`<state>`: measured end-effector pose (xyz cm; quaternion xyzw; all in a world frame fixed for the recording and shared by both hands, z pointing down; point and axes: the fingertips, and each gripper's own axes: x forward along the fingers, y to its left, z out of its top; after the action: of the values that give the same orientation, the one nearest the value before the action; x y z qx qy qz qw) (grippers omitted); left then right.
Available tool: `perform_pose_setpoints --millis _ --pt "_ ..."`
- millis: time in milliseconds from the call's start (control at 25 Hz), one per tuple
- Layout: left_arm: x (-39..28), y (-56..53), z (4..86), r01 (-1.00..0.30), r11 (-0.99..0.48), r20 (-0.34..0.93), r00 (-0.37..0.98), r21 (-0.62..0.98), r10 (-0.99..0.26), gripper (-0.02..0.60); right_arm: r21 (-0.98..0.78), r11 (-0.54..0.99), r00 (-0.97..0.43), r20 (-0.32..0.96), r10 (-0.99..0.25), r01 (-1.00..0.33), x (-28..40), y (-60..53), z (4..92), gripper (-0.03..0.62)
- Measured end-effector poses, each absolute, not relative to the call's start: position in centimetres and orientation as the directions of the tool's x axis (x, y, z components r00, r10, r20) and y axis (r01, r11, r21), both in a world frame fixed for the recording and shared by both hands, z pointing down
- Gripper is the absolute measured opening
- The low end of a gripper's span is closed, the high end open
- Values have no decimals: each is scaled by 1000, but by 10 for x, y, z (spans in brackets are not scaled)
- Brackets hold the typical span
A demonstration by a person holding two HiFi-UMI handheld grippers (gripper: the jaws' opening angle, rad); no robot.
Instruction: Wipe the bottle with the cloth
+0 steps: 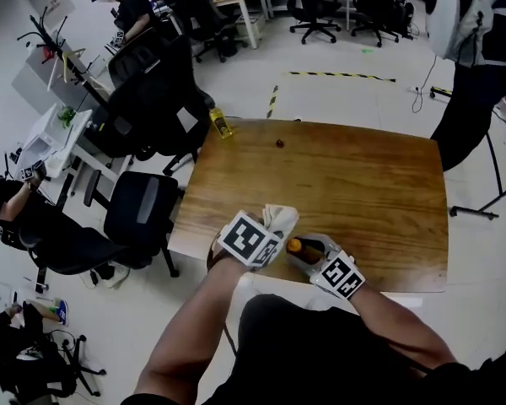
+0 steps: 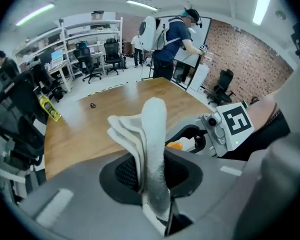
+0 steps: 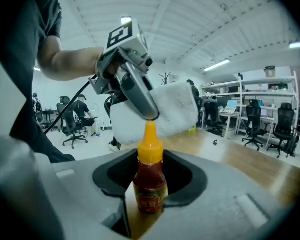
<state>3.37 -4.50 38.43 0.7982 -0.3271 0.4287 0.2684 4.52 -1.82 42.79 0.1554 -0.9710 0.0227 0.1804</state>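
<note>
With the left tool (image 2: 152, 184) clenched on the cloth (image 2: 150, 129) and the right tool (image 3: 150, 204) grasping the bottle (image 3: 150, 181), cloth meets cap; the wiping looks barely begun.

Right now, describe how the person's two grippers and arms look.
The left gripper and right gripper are grey moulded shells with dark recesses round the jaws. Each carries a white cube printed with black square markers. A black cable trails from the left one. The person wears a dark short-sleeved top; forearms are bare.
</note>
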Motion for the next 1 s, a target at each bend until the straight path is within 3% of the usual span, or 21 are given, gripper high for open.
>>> perform_pose_setpoints --millis 200,360,480,680,800,840,920,1000 --pt "8 -32 367 -811 -514 747 520 279 -415 97 11 947 -881 364 -304 -322 44 -20 428 137" --pt "-17 -14 342 -765 -428 552 644 482 -530 98 2 949 -873 392 -292 -316 39 -16 429 140" --pt "-44 3 333 -699 -377 421 686 607 -593 100 19 947 -874 380 -304 -321 40 -16 416 261" --pt "-82 42 328 -679 -381 363 688 627 -628 100 54 869 -802 360 -476 -491 78 -7 386 285" --pt "-96 73 325 -647 -425 326 721 633 -611 100 -29 761 -714 370 -594 -648 106 17 379 282" --pt "-101 83 324 -626 -439 308 738 644 -600 100 -78 717 -689 368 -625 -693 113 30 375 273" --pt "-109 102 321 -576 -462 268 774 675 -574 100 -193 621 -646 343 -682 -759 121 60 361 120" --pt "-115 121 315 -530 -488 235 806 694 -543 98 -314 523 -606 308 -733 -792 124 94 349 19"
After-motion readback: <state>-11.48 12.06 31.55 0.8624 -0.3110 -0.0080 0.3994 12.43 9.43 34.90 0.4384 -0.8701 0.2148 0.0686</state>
